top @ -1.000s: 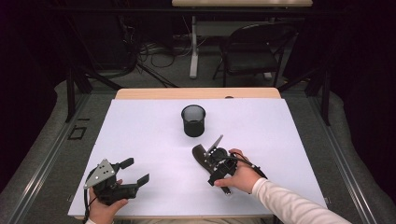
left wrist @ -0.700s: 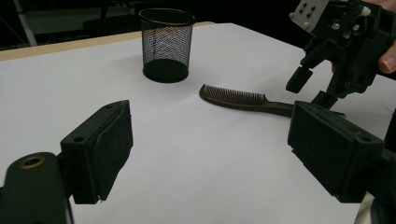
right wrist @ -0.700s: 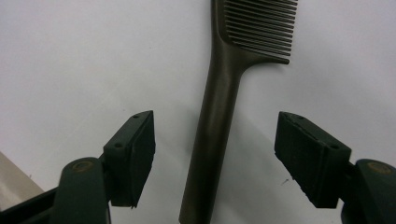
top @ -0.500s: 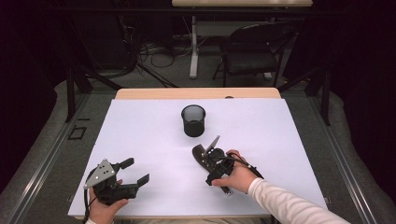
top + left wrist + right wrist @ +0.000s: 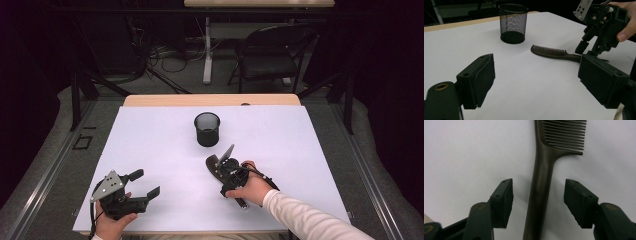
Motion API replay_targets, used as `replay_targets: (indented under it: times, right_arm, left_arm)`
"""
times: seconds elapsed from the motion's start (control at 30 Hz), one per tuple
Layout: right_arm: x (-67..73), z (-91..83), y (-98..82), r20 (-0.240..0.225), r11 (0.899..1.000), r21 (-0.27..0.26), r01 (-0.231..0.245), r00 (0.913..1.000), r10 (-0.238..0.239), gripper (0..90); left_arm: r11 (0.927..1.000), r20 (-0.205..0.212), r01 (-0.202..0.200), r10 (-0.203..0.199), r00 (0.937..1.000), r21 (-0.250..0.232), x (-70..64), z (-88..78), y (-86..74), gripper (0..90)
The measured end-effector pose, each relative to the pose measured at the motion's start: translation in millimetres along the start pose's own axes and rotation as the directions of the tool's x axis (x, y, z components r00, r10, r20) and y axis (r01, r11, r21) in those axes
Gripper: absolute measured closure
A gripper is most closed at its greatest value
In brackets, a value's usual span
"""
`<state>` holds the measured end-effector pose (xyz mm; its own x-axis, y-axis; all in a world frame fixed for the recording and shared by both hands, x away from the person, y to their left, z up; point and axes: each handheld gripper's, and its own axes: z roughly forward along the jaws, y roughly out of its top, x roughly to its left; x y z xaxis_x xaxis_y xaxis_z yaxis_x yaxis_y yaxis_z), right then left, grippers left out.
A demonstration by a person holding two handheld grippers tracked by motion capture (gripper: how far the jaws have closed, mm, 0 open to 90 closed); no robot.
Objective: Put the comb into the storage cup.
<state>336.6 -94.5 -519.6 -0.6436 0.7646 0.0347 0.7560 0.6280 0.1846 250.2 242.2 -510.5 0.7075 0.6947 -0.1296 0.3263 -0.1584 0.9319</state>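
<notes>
A dark brown comb (image 5: pixel 541 177) lies flat on the white table sheet (image 5: pixel 310 145), its toothed end (image 5: pixel 549 51) toward the black mesh cup (image 5: pixel 207 129). My right gripper (image 5: pixel 537 200) is open and hangs low over the comb's handle, one jaw on each side, without touching it. In the high view the right gripper (image 5: pixel 227 172) covers most of the comb (image 5: pixel 212 163). My left gripper (image 5: pixel 145 185) rests open near the table's front left edge, nothing between its jaws, and looks across at the cup (image 5: pixel 513 23) and the comb.
A folding chair (image 5: pixel 270 55) and table legs with cables stand on the floor beyond the table's far wooden edge (image 5: pixel 210 100). Open white surface lies between the two grippers and to the right of the cup.
The right gripper has shifted slightly toward the front over the comb's handle. The left gripper has stayed where it was.
</notes>
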Motion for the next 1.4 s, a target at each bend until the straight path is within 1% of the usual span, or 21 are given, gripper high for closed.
replay_targets:
  times: [0.17, 0.27, 0.3, 0.4, 0.43, 0.47, 0.5, 0.57, 0.67, 0.73, 0.77, 0.8, 0.93, 0.97, 1.07, 1.17, 1.2, 1.23, 1.27, 1.3, 1.4]
  right_arm:
    - [-0.7, 0.4, 0.6, 0.001, 0.999, 0.008, -0.035, 0.9994, 0.035, 50.6]
    - [-1.9, 0.9, 0.7, -0.004, 0.998, 0.030, -0.047, 0.9989, 0.047, 53.0]
    - [-2.3, 1.4, 0.5, -0.004, 0.998, 0.044, -0.054, 0.9985, 0.054, 55.4]
    - [-3.2, 2.7, 0.0, -0.006, 0.998, 0.049, -0.048, 0.9988, 0.048, 57.4]
    - [-3.4, 3.2, -0.3, -0.005, 0.997, 0.053, -0.052, 0.9986, 0.052, 58.9]
    - [-2.7, 5.1, -1.4, -0.010, 0.997, 0.037, -0.072, 0.9973, 0.072, 60.2]
    - [-3.3, 6.8, -2.0, -0.012, 0.997, 0.022, -0.070, 0.9975, 0.070, 60.9]
    - [-3.7, 5.9, -1.7, -0.007, 0.997, 0.048, -0.068, 0.9976, 0.068, 62.2]
    - [-4.4, 4.9, -1.5, -0.004, 0.996, 0.060, -0.067, 0.9977, 0.067, 62.9]
    - [-4.6, 4.8, -1.6, -0.002, 0.996, 0.059, -0.068, 0.9977, 0.068, 63.5]
    - [-4.0, 6.3, -2.5, -0.006, 0.996, 0.037, -0.079, 0.9968, 0.079, 63.9]
    - [-3.7, 6.3, -2.7, -0.006, 0.996, 0.038, -0.086, 0.9963, 0.086, 64.2]
    - [-4.9, 4.4, -2.2, 0.003, 0.996, 0.058, -0.072, 0.9974, 0.072, 65.6]
    - [-4.5, 6.8, -3.4, -0.004, 0.997, 0.023, -0.079, 0.9969, 0.079, 66.0]
    - [-3.2, 6.2, -3.6, 0.002, 0.995, 0.030, -0.093, 0.9957, 0.093, 68.6]
    - [-3.5, 5.9, -3.9, 0.012, 0.996, 0.032, -0.080, 0.9968, 0.080, 69.9]
    - [-3.4, 4.5, -3.4, 0.021, 0.996, 0.051, -0.073, 0.9972, 0.072, 70.2]
    - [-3.0, 2.0, -2.2, 0.032, 0.994, 0.089, -0.068, 0.9973, 0.066, 70.4]
    - [-2.4, 1.9, -2.1, 0.034, 0.993, 0.091, -0.072, 0.9970, 0.070, 70.6]
    - [-1.6, 6.4, -4.3, 0.021, 0.996, 0.028, -0.081, 0.9965, 0.081, 70.7]
    - [-1.0, 6.2, -4.3, 0.033, 0.997, 0.031, -0.074, 0.9968, 0.073, 71.1]
  left_arm:
    - [1.0000, -0.002, 0.001, -0.001, 1.0000, -0.005, 0.3, 0.0, -0.1, 14.3]
    - [1.0000, -0.001, 0.001, -0.001, 1.0000, -0.005, 0.3, -0.1, -0.1, 14.3]
    - [1.0000, -0.001, 0.001, -0.001, 1.0000, -0.005, 0.2, -0.1, -0.2, 14.5]
    - [1.0000, 0.000, 0.001, -0.001, 1.0000, -0.004, 0.5, -0.2, -0.1, 14.5]
    - [1.0000, 0.000, 0.001, -0.001, 1.0000, -0.004, 0.6, -0.2, -0.2, 14.5]
    - [1.0000, -0.001, 0.001, -0.001, 1.0000, -0.004, 0.7, -0.3, -0.2, 14.5]
    - [1.0000, -0.001, 0.003, -0.003, 1.0000, -0.003, 0.7, -0.3, -0.2, 14.5]
    - [1.0000, -0.001, 0.002, -0.002, 1.0000, -0.004, 0.7, -0.3, -0.2, 14.5]
    - [1.0000, 0.000, 0.003, -0.003, 1.0000, -0.003, 0.7, -0.2, -0.2, 14.5]
    - [1.0000, 0.001, 0.003, -0.003, 1.0000, -0.005, 0.8, -0.2, -0.3, 14.5]
    - [1.0000, 0.001, 0.003, -0.003, 1.0000, -0.005, 0.8, -0.3, -0.3, 14.5]
    - [1.0000, 0.001, 0.004, -0.004, 1.0000, -0.005, 0.8, -0.3, -0.3, 14.5]
    - [1.0000, 0.000, 0.003, -0.003, 1.0000, -0.005, 0.8, -0.2, -0.3, 14.5]
    - [1.0000, 0.000, 0.003, -0.003, 1.0000, -0.005, 0.9, -0.2, -0.3, 14.6]
    - [1.0000, 0.002, 0.004, -0.004, 1.0000, -0.007, 1.1, -0.2, -0.4, 14.5]
    - [1.0000, 0.000, 0.004, -0.004, 1.0000, -0.006, 1.0, -0.4, -0.4, 14.6]
    - [1.0000, 0.002, 0.004, -0.004, 1.0000, -0.007, 1.1, -0.3, -0.4, 14.5]
    - [1.0000, 0.002, 0.005, -0.005, 1.0000, -0.007, 1.1, -0.3, -0.4, 14.6]
    - [1.0000, 0.002, 0.005, -0.005, 1.0000, -0.007, 1.1, -0.2, -0.5, 14.6]
    - [1.0000, 0.002, 0.005, -0.005, 1.0000, -0.007, 1.1, -0.2, -0.5, 14.6]
    - [0.9999, 0.002, 0.007, -0.007, 1.0000, -0.009, 0.9, -0.1, -0.5, 14.5]
